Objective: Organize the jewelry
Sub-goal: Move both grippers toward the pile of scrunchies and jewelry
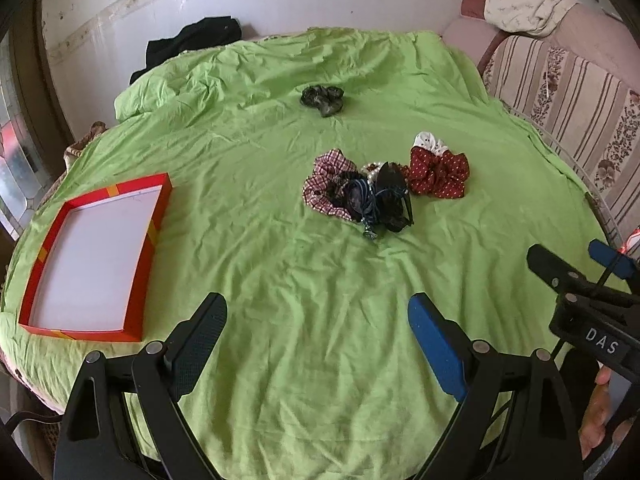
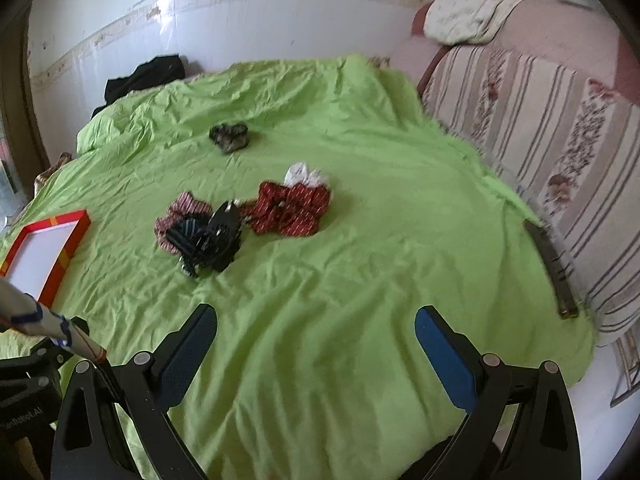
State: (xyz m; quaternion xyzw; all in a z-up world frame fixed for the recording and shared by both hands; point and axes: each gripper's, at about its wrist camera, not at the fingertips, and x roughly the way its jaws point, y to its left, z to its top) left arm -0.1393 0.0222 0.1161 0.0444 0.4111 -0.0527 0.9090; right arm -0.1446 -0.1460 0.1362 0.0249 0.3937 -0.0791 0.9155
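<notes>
Left wrist view: the left tongs (image 1: 318,344) are seen spread wide with nothing between the black finger and the blue one, held above the near part of a bed covered by a green sheet (image 1: 280,280). A heap of hair accessories (image 1: 360,196) lies near the middle of the bed, made up of a checked scrunchie, dark clips and a blue-striped band tangled together. A red dotted scrunchie (image 1: 438,176) with a white part at its far end is found just beside the heap, towards the right edge. A dark scrunchie (image 1: 323,99) sits apart, closer to the far edge. A shallow red box (image 1: 138,276) with a white inside rests open by the left edge, with nothing seen in it. The right tongs (image 1: 576,260) come in at the right border, with a gap between their fingers and nothing in it.

Right wrist view: the right tongs (image 2: 316,354) are shown wide apart and unloaded over the near sheet (image 2: 320,300). The heap (image 2: 200,232) and the red dotted scrunchie (image 2: 292,210) are seen touching or nearly so at mid-bed, the dark scrunchie (image 2: 230,138) beyond them. Part of the red box (image 2: 66,258) is caught at the left edge, and a striped sofa (image 2: 540,128) stands along the right edge. A black garment (image 2: 148,76) lies at the far left corner.
</notes>
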